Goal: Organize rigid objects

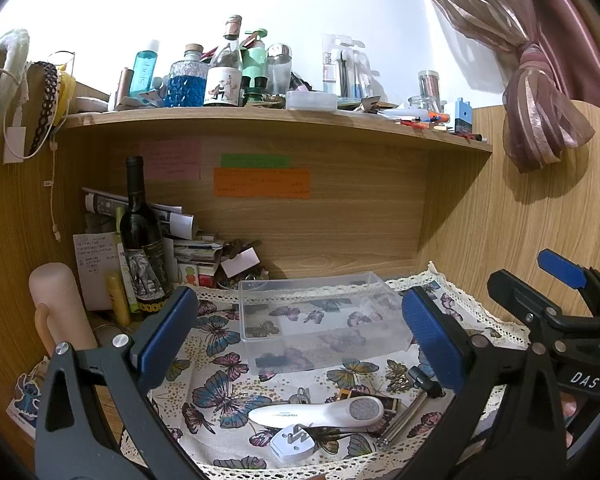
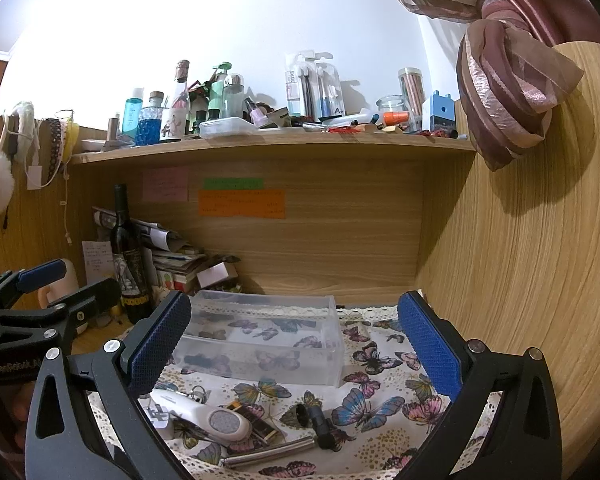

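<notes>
Both tools — left (image 1: pixel 300 336), right (image 2: pixel 294 344) — gape wide; clear bin (image 1: pixel 320 320) ahead, seemingly empty.

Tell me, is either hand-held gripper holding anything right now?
No. The left hand-held gripper and right hand-held gripper are both open and empty, above the butterfly cloth.

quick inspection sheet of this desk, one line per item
surface: butterfly cloth with lace edge covers the desk.
job's things: clear plastic box empty; white handheld device, white plug, metal rod, padlock lie loose in front of it.
clutter: wine bottle, paper pile, pink flask at back left.
grippers: left tool and right tool open, holding nothing.
cables: white charger cable hangs on the left panel.
surroundings: crowded shelf, pink curtain, sticky notes.
</notes>
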{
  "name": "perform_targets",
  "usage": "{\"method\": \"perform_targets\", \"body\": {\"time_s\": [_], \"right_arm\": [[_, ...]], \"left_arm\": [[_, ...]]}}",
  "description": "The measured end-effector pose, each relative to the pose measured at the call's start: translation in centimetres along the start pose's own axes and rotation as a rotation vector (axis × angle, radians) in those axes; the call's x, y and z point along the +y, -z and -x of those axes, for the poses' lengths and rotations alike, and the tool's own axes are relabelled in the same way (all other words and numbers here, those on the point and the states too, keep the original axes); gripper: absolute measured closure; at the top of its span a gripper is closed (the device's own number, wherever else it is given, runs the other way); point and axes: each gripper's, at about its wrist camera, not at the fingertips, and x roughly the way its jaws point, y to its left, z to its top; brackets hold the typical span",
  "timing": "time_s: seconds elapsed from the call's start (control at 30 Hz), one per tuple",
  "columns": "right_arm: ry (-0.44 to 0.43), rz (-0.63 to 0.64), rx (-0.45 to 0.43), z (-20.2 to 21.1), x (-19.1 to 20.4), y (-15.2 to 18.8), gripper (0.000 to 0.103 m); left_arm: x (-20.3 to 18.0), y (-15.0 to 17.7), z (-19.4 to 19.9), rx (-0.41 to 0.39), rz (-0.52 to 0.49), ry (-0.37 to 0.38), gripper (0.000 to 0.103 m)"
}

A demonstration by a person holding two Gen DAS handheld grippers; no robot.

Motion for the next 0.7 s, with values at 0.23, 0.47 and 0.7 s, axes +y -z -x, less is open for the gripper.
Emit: {"method": "perform_targets", "body": {"time_s": [0.23,0.47,0.7], "right_arm": [[0.000,-0.001,0.000,0.04,-0.02,-0.02,0.000],[0.001,-0.001,0.001,0.06,-0.01,-0.01,0.000],[-0.006,-0.003,0.004,0.04,0.19,-0.03,0.000]], "left_arm": [[-0.09,-0.02,-0.04,-0.002,-0.005,-0.003,0.000],[-0.20,-0.06,0.04,-0.007,-0.006,-0.002,0.000],[-0.29,-0.07,0.03,-0.006,-0.007,-0.001,0.000]]}}
